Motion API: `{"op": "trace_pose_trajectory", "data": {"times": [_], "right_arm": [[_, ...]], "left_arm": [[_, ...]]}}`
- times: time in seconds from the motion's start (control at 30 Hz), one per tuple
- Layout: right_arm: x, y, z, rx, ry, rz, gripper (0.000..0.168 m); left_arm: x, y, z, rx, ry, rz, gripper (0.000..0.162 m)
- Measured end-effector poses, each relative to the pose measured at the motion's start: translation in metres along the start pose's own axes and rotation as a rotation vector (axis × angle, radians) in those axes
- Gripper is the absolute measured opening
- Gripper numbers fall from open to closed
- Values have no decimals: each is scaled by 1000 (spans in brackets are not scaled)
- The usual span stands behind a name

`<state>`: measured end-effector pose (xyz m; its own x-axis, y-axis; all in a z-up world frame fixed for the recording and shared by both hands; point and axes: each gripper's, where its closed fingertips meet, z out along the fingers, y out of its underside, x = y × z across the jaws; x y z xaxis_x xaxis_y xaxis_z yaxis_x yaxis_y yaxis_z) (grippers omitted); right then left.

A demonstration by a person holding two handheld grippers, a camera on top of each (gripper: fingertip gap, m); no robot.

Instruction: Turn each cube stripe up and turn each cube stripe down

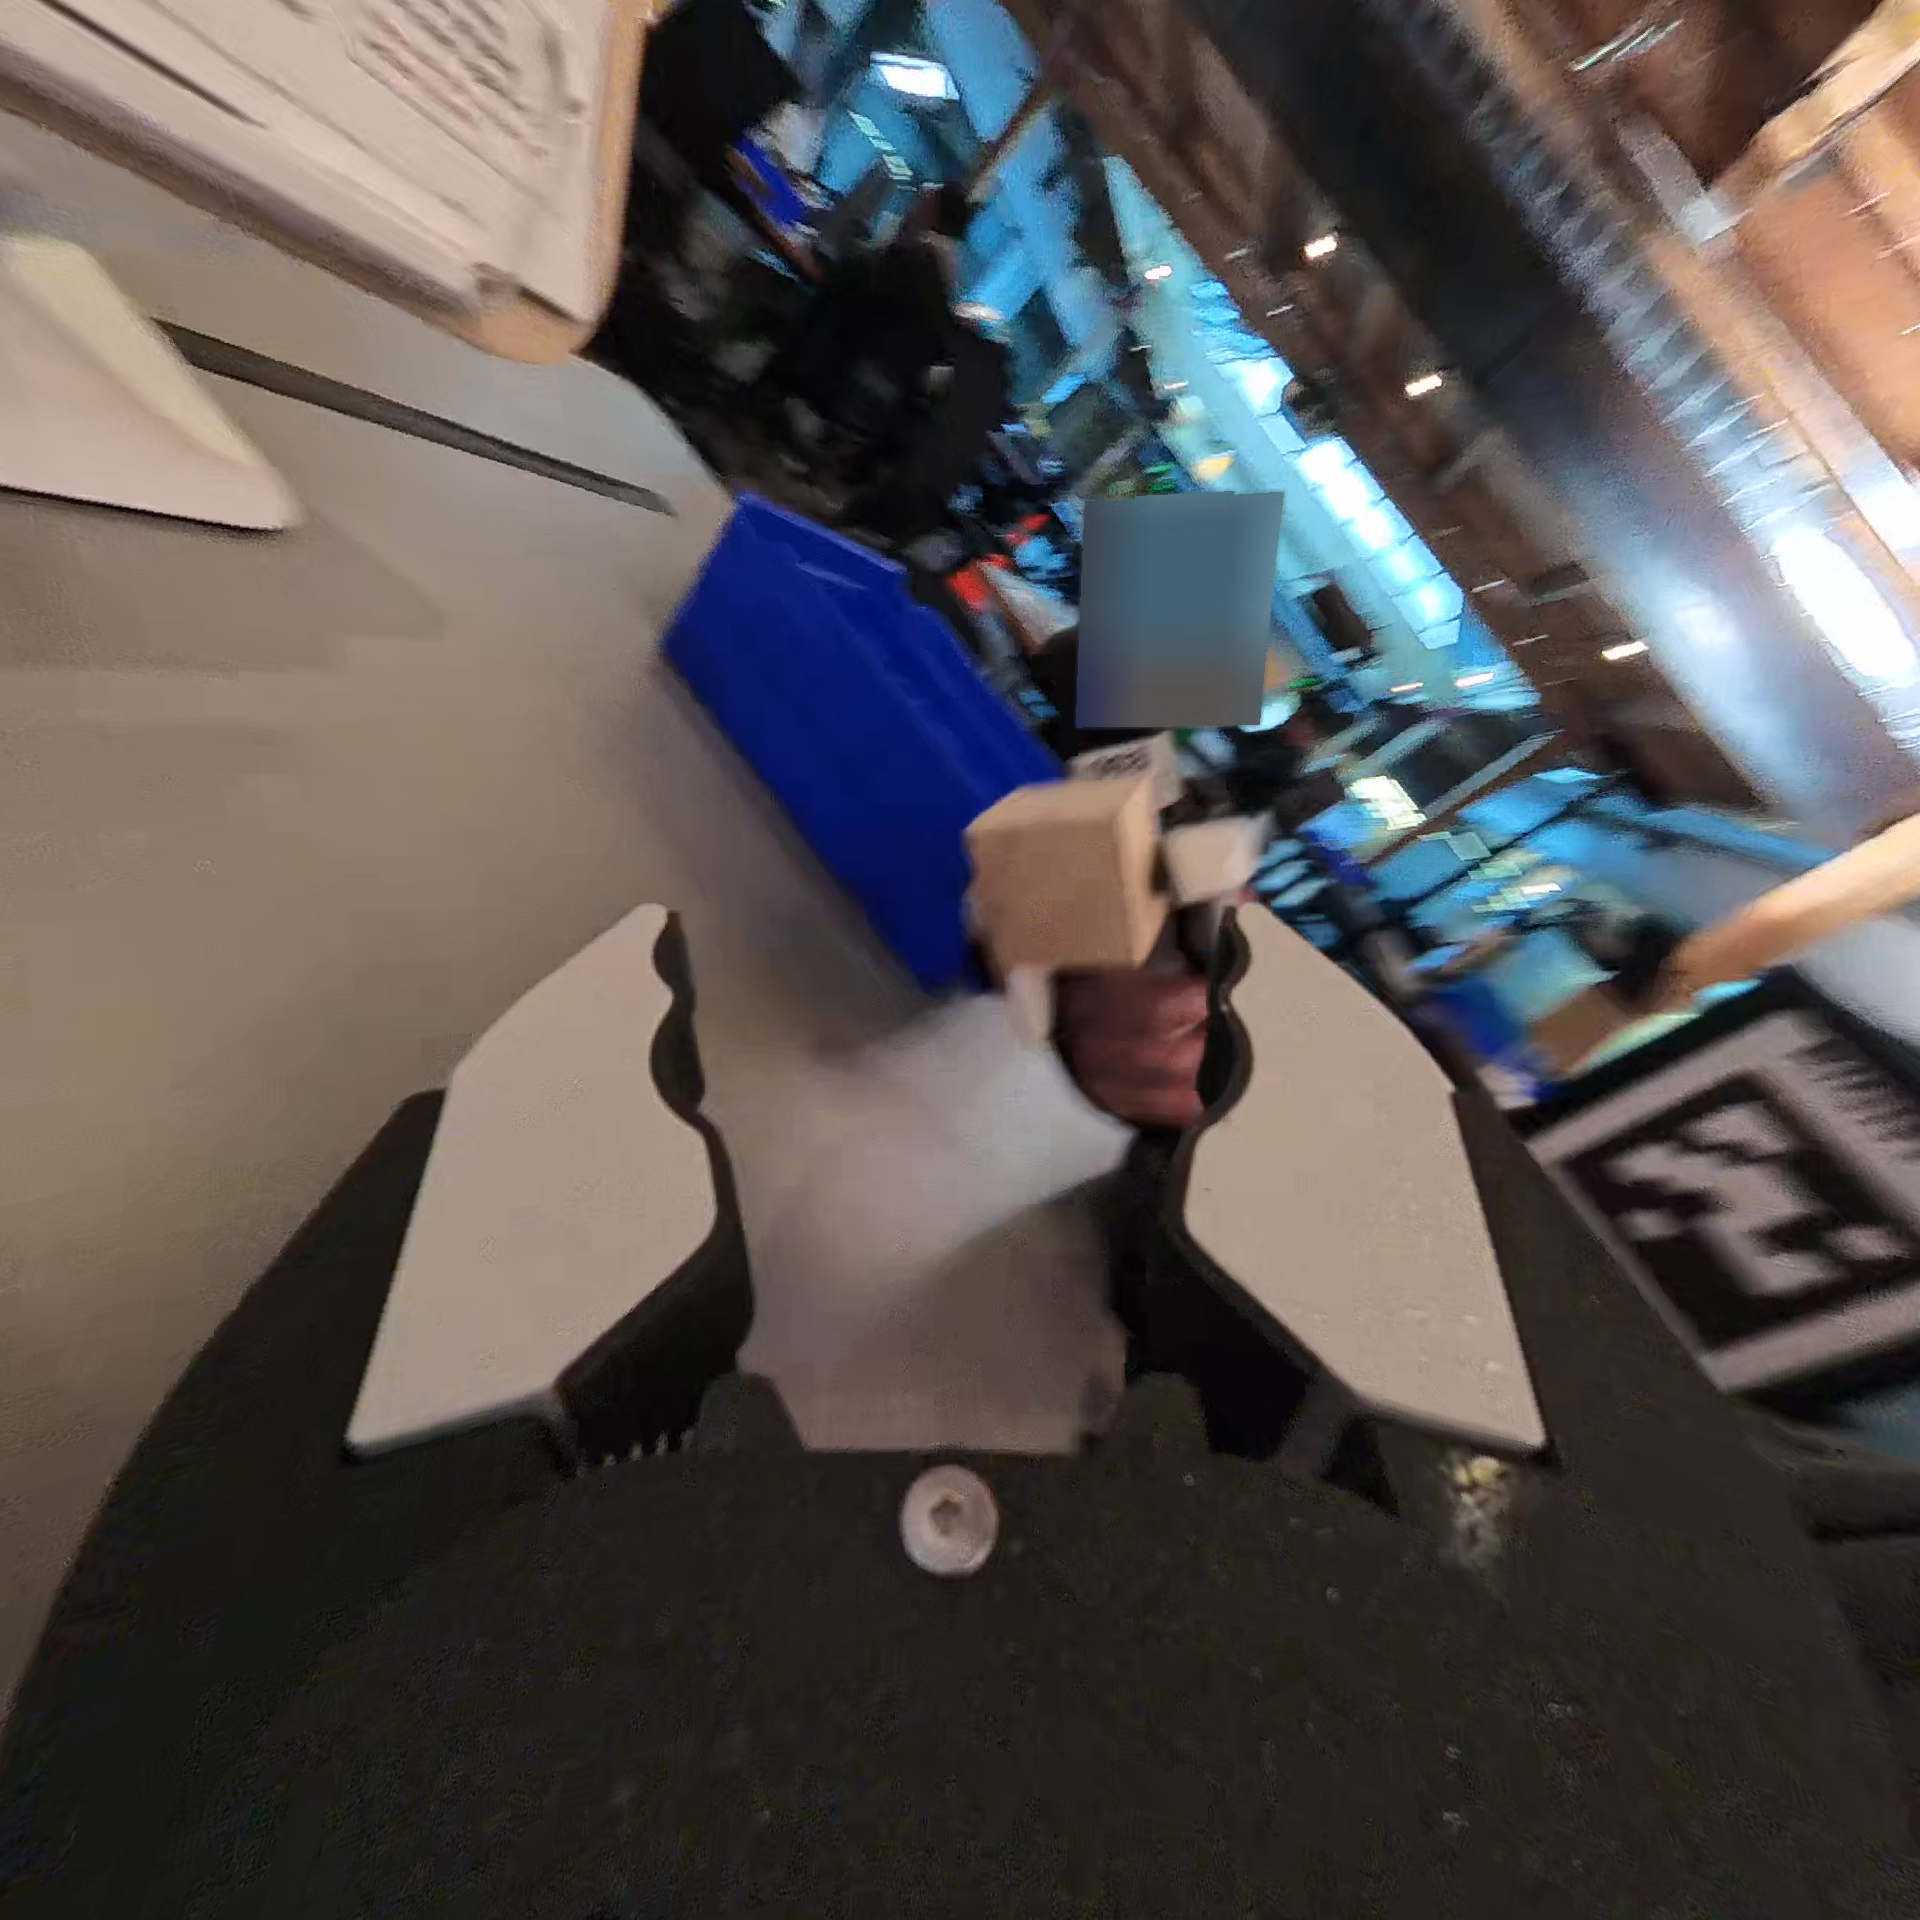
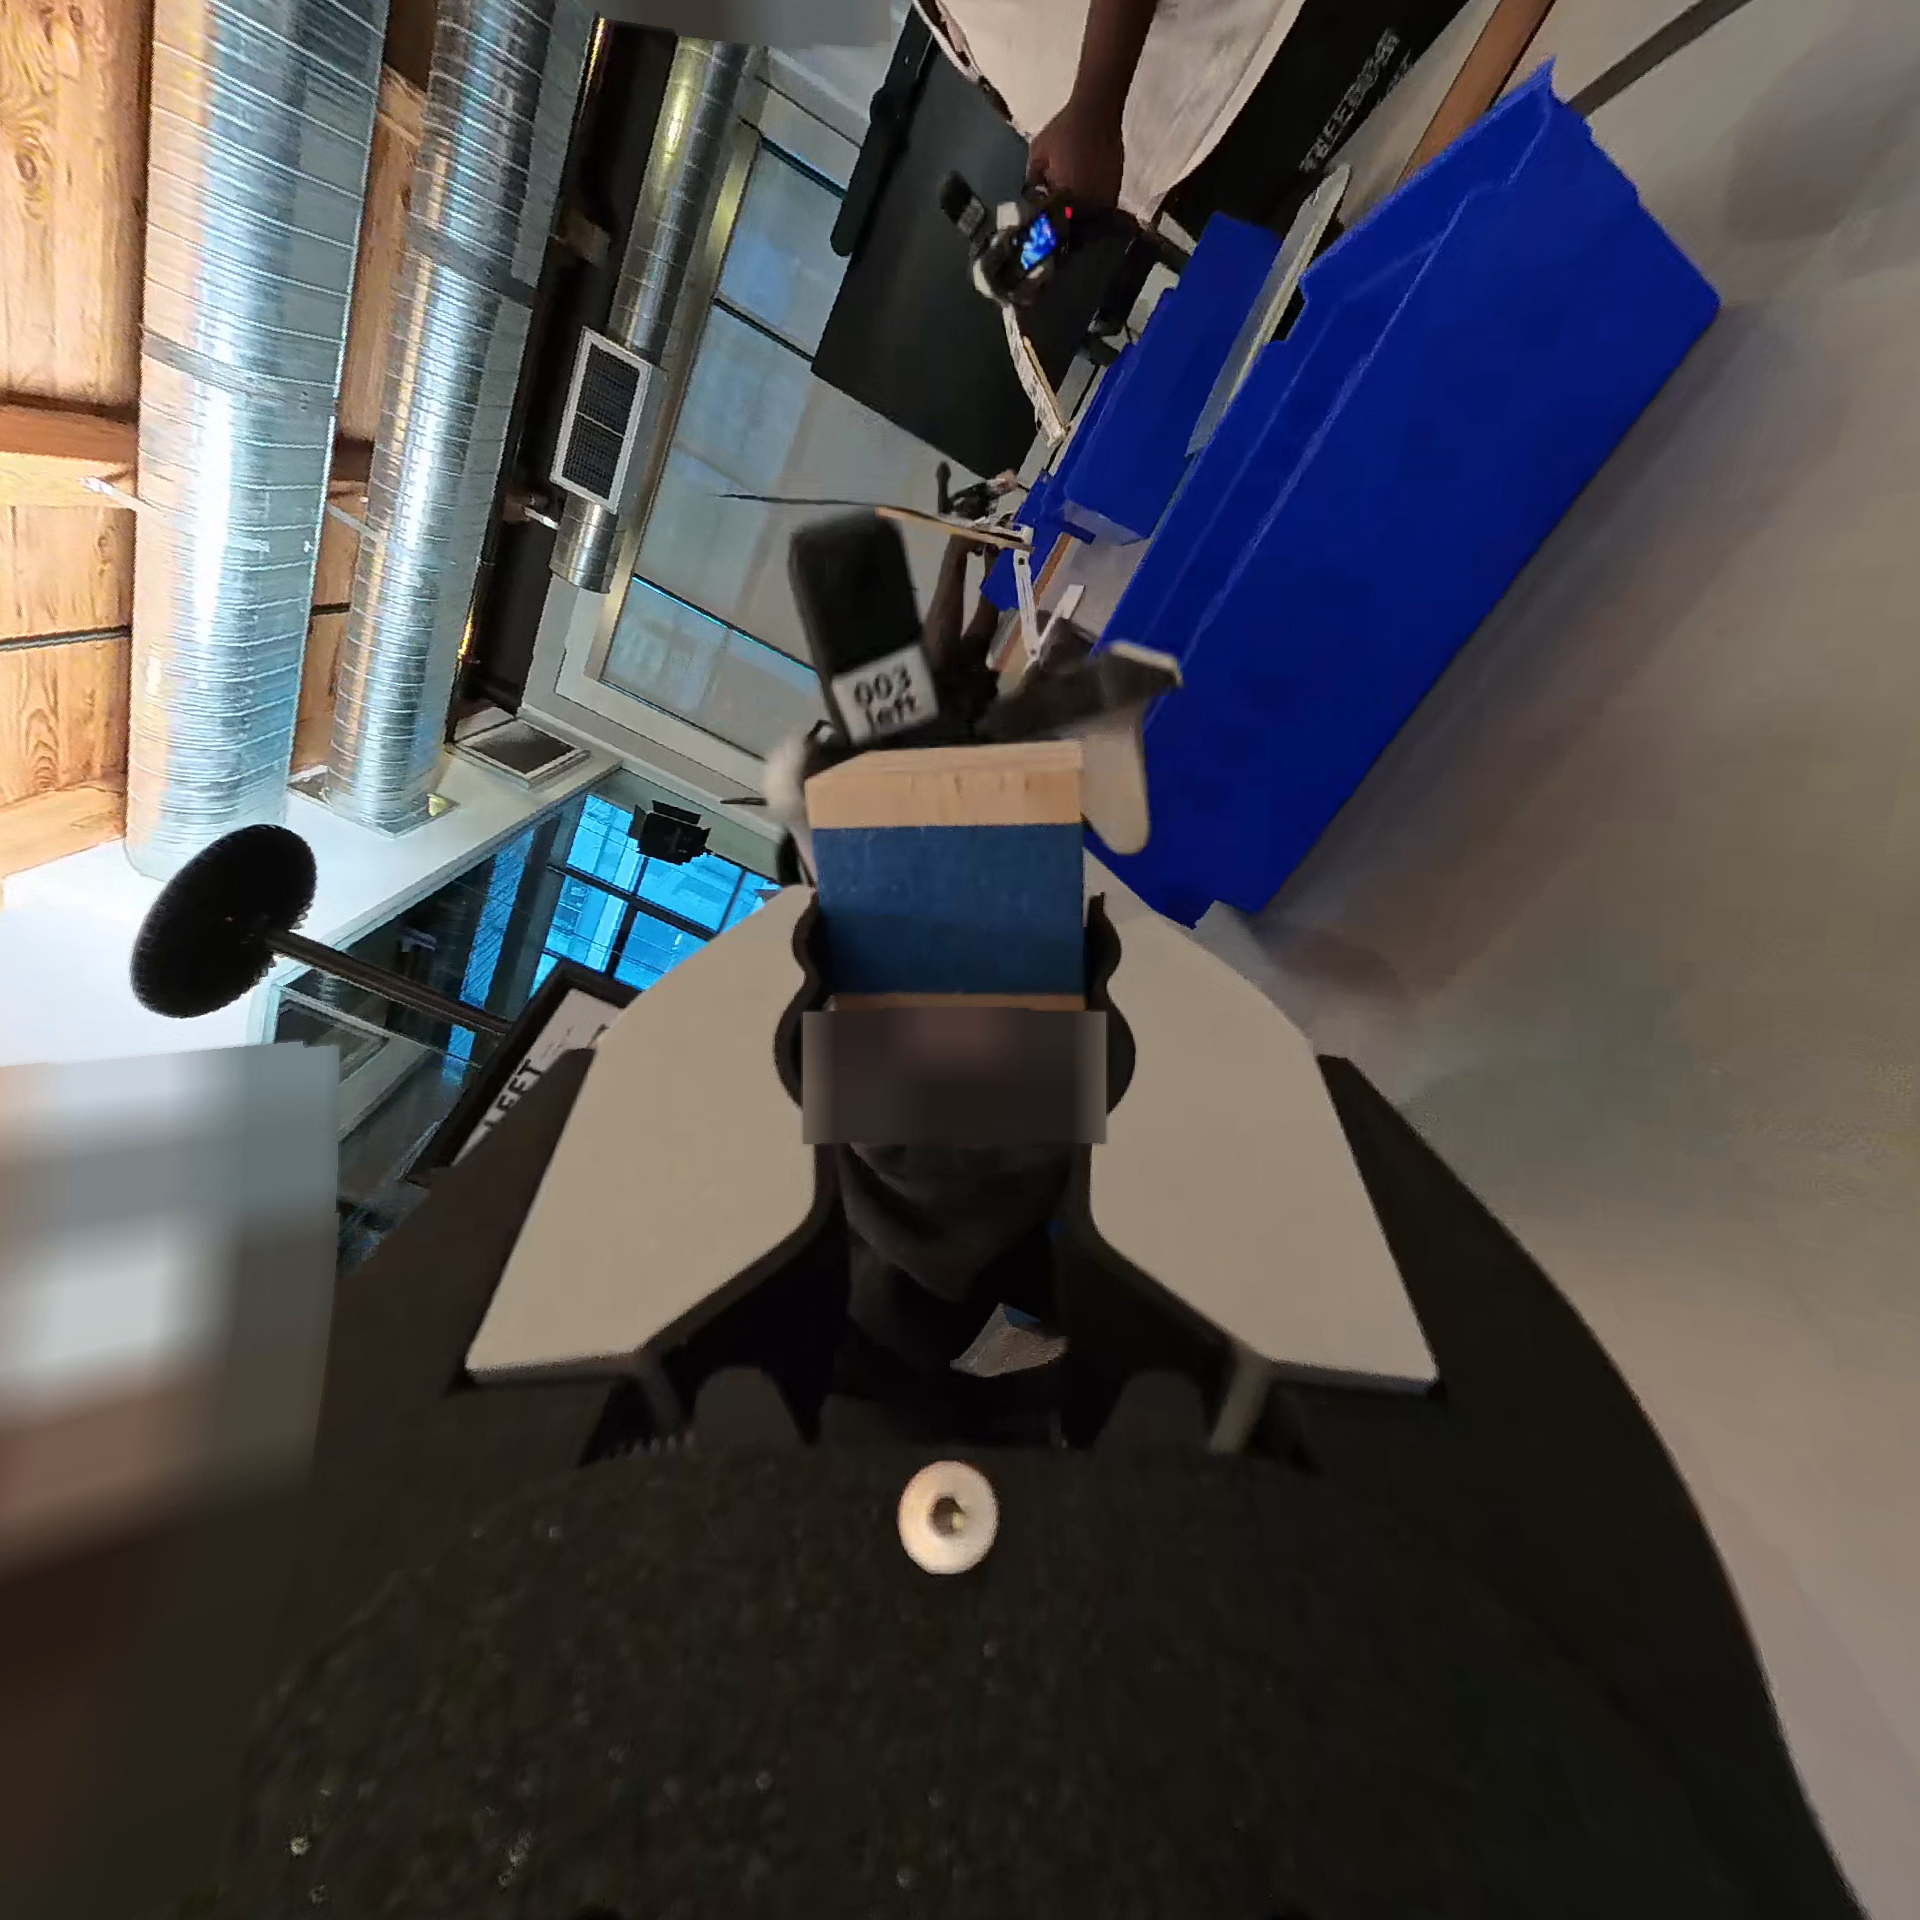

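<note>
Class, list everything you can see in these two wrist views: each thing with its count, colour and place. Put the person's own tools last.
cube: one, pale wood with a blue stripe, clamped between the right tool's fingers, off the table
bins: at least two, blue, on the table beyond the cube
table: one, grey, under the bins
ducts: two, silver, along the wooden ceiling
disc on a rod: one, black, near the windows
bystander: one, behind the bins, holding a dark device
left hand-held gripper: one, white fingers, open, empty, facing the cube
right hand-held gripper: one, white fingers, shut on the cube
</note>
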<state>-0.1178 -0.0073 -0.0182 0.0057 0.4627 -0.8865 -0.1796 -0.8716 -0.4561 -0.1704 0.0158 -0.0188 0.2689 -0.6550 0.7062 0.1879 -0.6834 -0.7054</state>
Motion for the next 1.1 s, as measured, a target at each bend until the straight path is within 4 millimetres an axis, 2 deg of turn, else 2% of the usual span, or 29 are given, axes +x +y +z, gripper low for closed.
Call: {"op": "trace_pose_trajectory", "data": {"times": [0.1, 0.17, 0.2, 0.27, 0.37, 0.4, 0.47, 0.53, 0.57, 0.63, 0.73, 0.8, 0.87, 0.9, 1.0, 1.1], "right_arm": [[-1, -6, -9, 16, 33, -40, 46], [5, -10, -14, 28, 70, -52, 46], [7, -12, -16, 34, 78, -52, 46], [9, -14, -20, 44, 79, -43, 46], [0, -24, -33, 65, 96, -83, 46], [-9, -33, -44, 79, 104, -113, 46], [-29, -61, -79, 153, 178, -229, 46], [-41, -93, -127, 228, 374, -367, 46], [-40, -105, -152, 239, 502, -418, 46], [-16, -124, -201, 205, 798, -444, 46], [57, -139, -280, 32, 1273, -366, 46], [107, -143, -317, -83, 1449, -280, 46], [149, -136, -335, -216, 1522, -182, 47], [164, -136, -339, -253, 1547, -158, 47], [191, -146, -353, -302, 1650, -130, 47], [210, -151, -357, -302, 1649, -29, 47]], "left_arm": [[-16, 64, -13, -63, -173, 221, 96], [-23, 90, -19, -61, -245, 317, 92], [-22, 97, -17, -84, -246, 338, 89], [-15, 100, -10, -109, -223, 348, 89], [-10, 108, -5, -154, -182, 362, 84], [-13, 112, -5, -171, -192, 372, 83], [-15, 116, -5, -203, -205, 388, 81], [-10, 114, -6, -197, -194, 403, 80], [-9, 112, -7, -192, -197, 413, 79], [-10, 110, -8, -200, -211, 430, 77], [-16, 114, -7, -228, -207, 415, 74], [-17, 117, -6, -242, -182, 376, 74], [-17, 121, -5, -263, -153, 321, 74], [-17, 121, -5, -267, -142, 298, 74], [-18, 120, -7, -264, -127, 261, 73], [-16, 123, -7, -288, -95, 240, 75]]}}
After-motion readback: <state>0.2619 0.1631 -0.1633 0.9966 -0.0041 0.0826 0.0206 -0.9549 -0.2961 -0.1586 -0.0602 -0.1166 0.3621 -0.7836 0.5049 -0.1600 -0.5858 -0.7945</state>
